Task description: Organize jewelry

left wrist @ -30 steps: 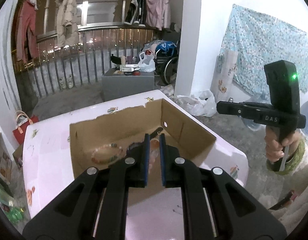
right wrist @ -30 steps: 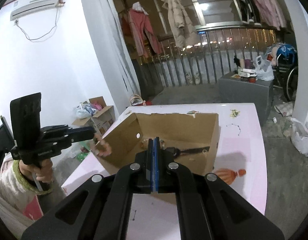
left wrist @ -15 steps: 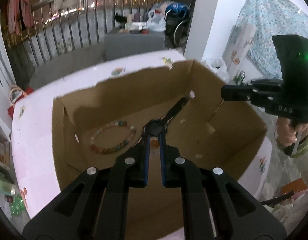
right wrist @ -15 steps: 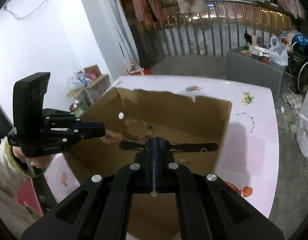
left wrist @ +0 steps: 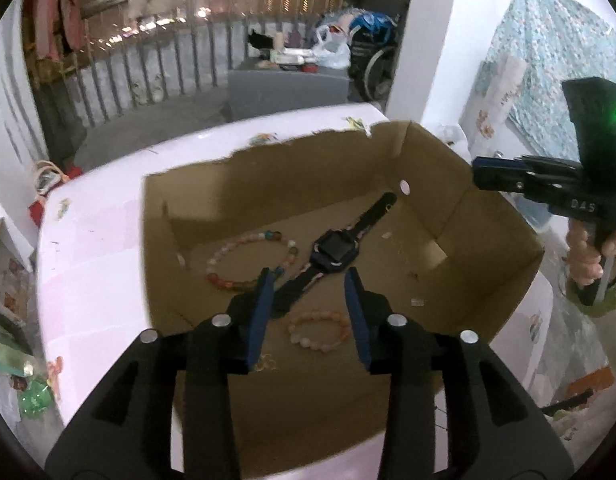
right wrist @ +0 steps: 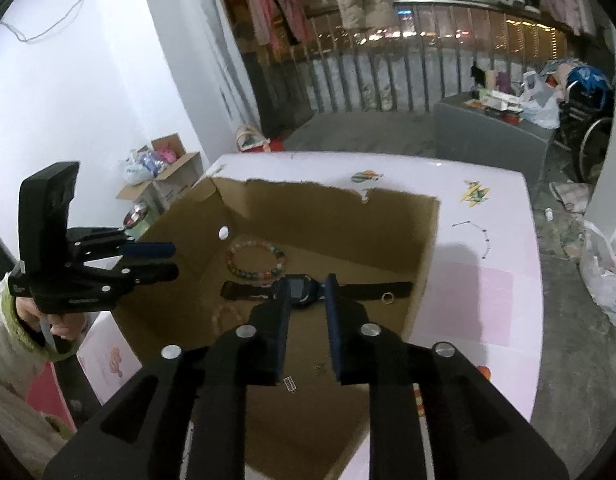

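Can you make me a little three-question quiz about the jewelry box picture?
1. True or false: the black square-faced wristwatch lies inside the open brown cardboard box.
2. How many bead bracelets lie on the box floor? A) none B) two C) five
3. Fill in: the small metal ring rests on the watch's ____.

Key:
1. True.
2. B: the multicoloured bead bracelet and the smaller pale pink bead bracelet.
3. Strap. Extra: both the left tongs and the right tongs have just been opening and grip nothing.
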Available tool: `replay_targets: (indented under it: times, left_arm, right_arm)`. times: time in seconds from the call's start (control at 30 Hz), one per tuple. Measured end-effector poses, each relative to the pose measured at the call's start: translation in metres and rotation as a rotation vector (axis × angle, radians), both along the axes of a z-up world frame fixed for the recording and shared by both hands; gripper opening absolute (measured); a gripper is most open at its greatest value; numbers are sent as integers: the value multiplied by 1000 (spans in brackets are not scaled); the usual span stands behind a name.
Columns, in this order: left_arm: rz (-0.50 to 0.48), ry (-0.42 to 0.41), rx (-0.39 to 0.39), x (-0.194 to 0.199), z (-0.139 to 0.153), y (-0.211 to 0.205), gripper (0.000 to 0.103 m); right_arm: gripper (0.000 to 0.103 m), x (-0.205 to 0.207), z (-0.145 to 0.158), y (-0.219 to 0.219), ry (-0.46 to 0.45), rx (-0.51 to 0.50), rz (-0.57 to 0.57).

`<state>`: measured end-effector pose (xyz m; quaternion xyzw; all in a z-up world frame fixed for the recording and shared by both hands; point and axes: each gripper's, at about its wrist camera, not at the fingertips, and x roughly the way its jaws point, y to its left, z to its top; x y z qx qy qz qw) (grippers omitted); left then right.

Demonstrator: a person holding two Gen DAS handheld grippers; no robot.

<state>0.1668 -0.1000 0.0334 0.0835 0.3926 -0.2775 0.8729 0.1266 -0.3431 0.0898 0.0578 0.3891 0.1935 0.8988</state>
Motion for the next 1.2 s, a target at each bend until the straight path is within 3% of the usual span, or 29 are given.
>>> replay_targets:
  times: [0.13, 0.2, 0.3, 0.5, 0.63, 0.8, 0.9, 1.2]
  left_arm:
    - [51, -31, -47, -18, 13, 18, 44]
    - [90, -63, -51, -27, 19, 28, 53]
    - [179, -86, -82, -37, 21, 47, 60]
    - [375, 34, -172, -36, -2, 85, 62]
    - [393, 136, -254, -27, -20, 93, 68]
    - [376, 242, -323, -20, -42, 82, 68]
    - [388, 236, -301, -21, -46, 71, 74]
    - [442, 208, -241, -34, -45, 58, 74]
  right_arm:
    - [32, -20, 9, -8, -21, 22, -49]
    - [38, -29, 10, -11, -24, 21, -80]
    - [40, -33, 1, -19, 23, 42, -149]
    - [40, -32, -36, -40, 205, 180, -262]
    - [41, -31, -55, -38, 290, 229, -272]
    - [47, -32, -56, -26, 279, 177, -260]
    - [47, -32, -55, -27, 274, 158, -247]
    - [47, -33, -54, -27, 270, 148, -249]
